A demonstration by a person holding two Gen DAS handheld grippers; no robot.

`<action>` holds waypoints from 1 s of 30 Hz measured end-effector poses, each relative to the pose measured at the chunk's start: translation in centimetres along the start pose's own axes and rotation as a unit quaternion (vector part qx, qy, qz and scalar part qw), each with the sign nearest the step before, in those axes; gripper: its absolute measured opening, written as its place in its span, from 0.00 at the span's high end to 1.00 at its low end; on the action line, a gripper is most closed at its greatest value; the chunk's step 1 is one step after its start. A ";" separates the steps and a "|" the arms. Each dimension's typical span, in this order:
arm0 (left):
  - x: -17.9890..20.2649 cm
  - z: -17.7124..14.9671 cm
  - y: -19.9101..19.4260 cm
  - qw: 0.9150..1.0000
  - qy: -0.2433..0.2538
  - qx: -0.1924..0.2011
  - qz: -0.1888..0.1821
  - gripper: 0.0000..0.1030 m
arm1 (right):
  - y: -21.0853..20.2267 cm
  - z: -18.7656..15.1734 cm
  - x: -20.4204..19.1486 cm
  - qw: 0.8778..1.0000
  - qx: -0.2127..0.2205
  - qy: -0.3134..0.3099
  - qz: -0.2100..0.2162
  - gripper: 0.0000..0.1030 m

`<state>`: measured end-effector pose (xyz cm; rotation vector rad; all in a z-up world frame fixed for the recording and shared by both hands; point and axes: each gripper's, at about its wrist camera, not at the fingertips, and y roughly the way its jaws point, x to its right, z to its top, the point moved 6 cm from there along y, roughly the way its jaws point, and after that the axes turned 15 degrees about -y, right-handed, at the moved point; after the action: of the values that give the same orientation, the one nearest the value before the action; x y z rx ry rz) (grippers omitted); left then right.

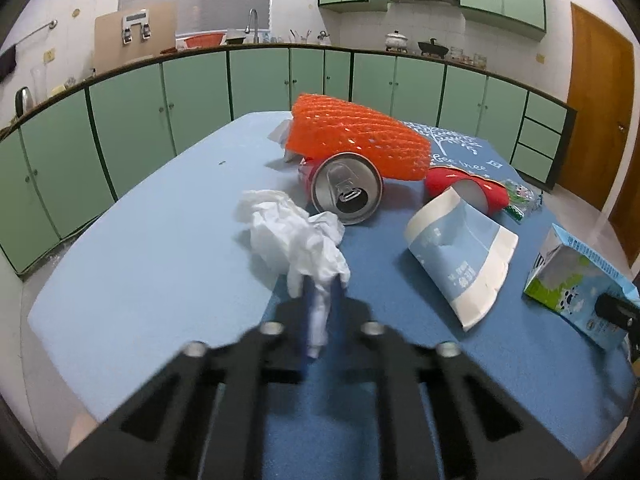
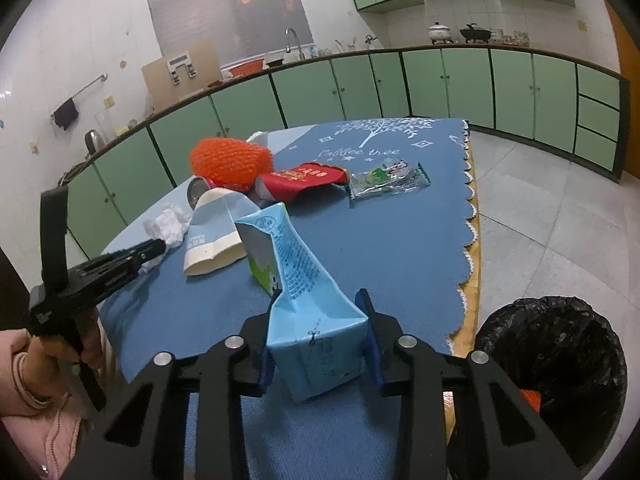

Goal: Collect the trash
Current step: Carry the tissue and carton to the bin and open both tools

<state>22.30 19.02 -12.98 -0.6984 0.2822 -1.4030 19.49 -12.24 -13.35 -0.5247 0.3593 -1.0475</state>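
Left wrist view: the crumpled tissue [image 1: 292,236] on the blue tablecloth [image 1: 160,248] is pinched at its near tail by the left gripper [image 1: 322,300], jaws nearly together. Soft, featherlight stuff, so any fold can probably be grabbed.

Right wrist view: the milk carton [image 2: 304,300] is clamped across its base by the right gripper [image 2: 316,344]. It looks empty and crushable, so gentle pressure is likely best. The bin [image 2: 560,360] is just beside it.

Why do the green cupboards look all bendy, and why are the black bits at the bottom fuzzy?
Left wrist view: the fisheye lens bows the cupboards into an arc, and the left gripper sits too close to be sharp. Right wrist view: same curve, dark corners, and the right gripper is slightly soft around the milk carton.
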 end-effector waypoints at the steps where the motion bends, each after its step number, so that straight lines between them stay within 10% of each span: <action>1: 0.1 0.0 -0.3 1.000 0.002 0.005 -0.001 0.97 | -0.2 0.0 0.1 1.000 0.003 0.003 -0.001 0.67; 16: 6.3 1.5 -9.5 0.990 0.024 0.077 -0.119 0.99 | -7.7 0.7 5.2 0.993 0.062 0.057 -0.087 0.67; 30: 25.3 -6.3 -8.9 0.944 0.117 -0.006 -0.308 0.99 | -14.6 -7.1 15.3 0.963 0.015 0.135 -0.231 0.68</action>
<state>16.05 -7.08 -7.01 -0.6573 0.2679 -2.0923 12.34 -33.27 -11.39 -0.4464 0.4732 -1.5833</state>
